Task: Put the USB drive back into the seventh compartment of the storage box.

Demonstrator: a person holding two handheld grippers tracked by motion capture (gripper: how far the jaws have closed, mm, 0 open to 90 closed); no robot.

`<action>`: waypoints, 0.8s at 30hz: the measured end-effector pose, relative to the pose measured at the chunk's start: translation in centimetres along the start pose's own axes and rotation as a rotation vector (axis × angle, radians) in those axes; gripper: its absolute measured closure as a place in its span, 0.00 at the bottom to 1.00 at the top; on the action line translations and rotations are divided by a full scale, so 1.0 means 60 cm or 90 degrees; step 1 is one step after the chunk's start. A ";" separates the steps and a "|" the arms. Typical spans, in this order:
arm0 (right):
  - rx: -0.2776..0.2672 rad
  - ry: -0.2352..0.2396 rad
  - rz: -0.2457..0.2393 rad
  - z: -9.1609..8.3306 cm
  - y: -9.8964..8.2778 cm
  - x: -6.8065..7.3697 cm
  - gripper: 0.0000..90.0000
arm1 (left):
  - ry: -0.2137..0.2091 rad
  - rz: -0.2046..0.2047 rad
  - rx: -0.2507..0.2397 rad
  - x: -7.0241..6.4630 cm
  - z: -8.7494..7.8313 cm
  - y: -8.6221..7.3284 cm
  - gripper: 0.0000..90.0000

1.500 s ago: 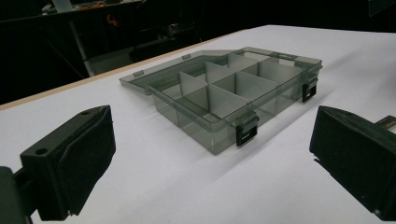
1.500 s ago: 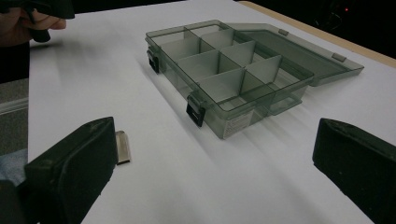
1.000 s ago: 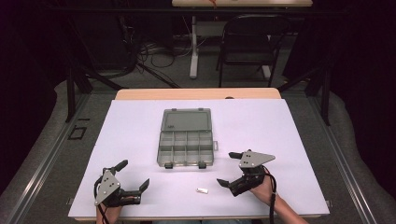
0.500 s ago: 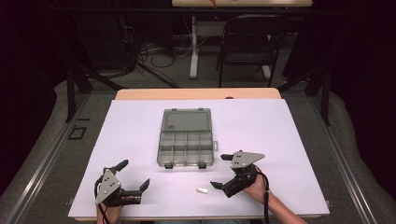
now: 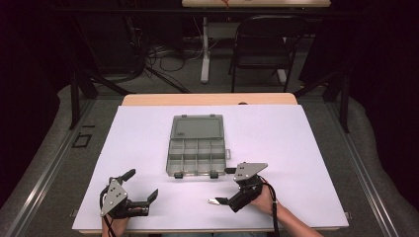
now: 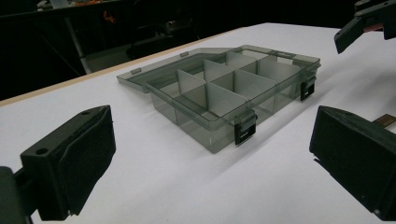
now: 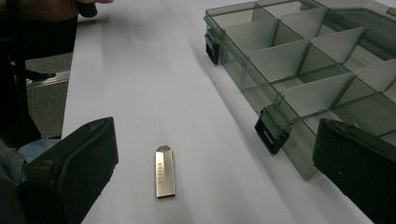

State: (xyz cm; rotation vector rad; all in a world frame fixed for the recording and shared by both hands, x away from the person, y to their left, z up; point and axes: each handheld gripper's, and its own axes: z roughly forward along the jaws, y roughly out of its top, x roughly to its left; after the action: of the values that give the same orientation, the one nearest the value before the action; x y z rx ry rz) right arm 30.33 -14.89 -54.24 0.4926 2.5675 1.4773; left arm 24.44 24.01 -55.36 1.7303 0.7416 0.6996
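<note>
Since a second ago the right gripper [image 5: 223,186] has slid leftward toward the small metal USB stick [image 5: 213,201] — its jaws now point at it, with the lower jaw tip just beside the stick. In the right gripper view the stick [image 7: 165,171] lies flat on the white table [image 7: 140,70] between the two spread jaws, touching neither, so that claw is released and grasping nothing. The left gripper [image 5: 142,185] has stayed near the table's front edge at about 7 o'clock from the clear compartment box [image 5: 197,146]; its jaws are also spread wide and hold nothing.

The box sits near the table's middle with its lid folded flat back toward 12 o'clock. From the box, the stick lies at about 5 o'clock, near the front latches but apart from them. In the left gripper view the box [image 6: 224,93] stands ahead between the jaws — its dividers upright, its two black latches facing the camera.
</note>
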 end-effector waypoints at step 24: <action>0.053 0.038 -0.003 0.028 -0.012 0.029 0.45 | 0.002 0.000 0.002 0.001 0.000 0.000 0.00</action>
State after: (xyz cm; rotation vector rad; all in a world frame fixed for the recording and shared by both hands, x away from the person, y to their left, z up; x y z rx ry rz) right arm 29.04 -13.24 -55.67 0.4593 2.6835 1.4102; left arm 24.49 24.03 -55.37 1.7327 0.7453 0.7025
